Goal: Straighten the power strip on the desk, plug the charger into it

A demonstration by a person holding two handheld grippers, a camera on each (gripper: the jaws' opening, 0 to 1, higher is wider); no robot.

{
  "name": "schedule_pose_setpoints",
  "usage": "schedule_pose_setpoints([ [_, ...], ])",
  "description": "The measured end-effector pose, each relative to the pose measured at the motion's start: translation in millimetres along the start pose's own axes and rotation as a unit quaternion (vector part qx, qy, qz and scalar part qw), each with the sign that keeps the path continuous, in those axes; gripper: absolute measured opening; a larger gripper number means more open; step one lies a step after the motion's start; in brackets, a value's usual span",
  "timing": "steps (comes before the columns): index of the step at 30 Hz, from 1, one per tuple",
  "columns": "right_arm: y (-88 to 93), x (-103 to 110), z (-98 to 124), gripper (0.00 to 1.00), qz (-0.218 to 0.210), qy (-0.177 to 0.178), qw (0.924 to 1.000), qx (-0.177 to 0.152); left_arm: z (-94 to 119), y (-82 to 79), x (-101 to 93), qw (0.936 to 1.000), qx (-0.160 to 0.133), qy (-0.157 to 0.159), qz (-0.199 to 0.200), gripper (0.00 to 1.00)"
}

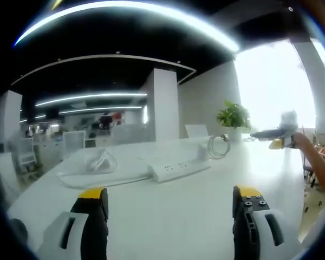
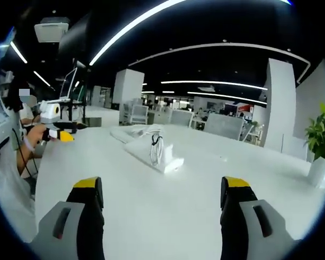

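Opening stage of the task: both grippers hover above the white glossy worktop [image 1: 168, 216], and neither the straightening nor the plugging appears begun. The left gripper [image 1: 170, 208] has its yellow-tipped fingers spread wide with nothing between them; the right gripper [image 2: 162, 197] is likewise spread and empty.

The white rectangular power strip [image 1: 179, 169] lies flat near the middle of the worktop, skewed to the worktop's edge in the left gripper view, its socket face upward. Its white cord [image 1: 86, 181] trails off to the left, beside a clear crumpled plastic bag [image 1: 100, 161]. In the right gripper view the strip [image 2: 154, 154] runs away lengthwise, a looped cable [image 2: 156, 149] lying on it. A coil of pale cable [image 1: 218, 146] rests just beyond the strip's right end; whether the charger's plug is attached cannot be told.

Next move, as judged: lower one gripper to an end of the strip and pivot it square, the other steadying it.
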State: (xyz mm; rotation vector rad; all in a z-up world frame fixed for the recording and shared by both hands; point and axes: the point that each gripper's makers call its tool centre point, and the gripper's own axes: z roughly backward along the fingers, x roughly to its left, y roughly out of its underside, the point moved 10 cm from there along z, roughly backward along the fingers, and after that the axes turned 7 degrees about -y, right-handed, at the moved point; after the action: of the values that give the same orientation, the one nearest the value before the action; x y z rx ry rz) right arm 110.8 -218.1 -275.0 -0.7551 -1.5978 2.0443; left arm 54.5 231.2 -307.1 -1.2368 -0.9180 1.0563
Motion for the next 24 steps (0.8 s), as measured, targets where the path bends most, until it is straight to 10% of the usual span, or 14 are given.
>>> schedule_pose_setpoints([
  [24, 15.4, 8, 16, 0.86, -0.022, 0.007, 0.9995, -0.023, 1, 4.1, 4.8, 0.9999, 0.005, -0.008, 0.002, 0.98],
])
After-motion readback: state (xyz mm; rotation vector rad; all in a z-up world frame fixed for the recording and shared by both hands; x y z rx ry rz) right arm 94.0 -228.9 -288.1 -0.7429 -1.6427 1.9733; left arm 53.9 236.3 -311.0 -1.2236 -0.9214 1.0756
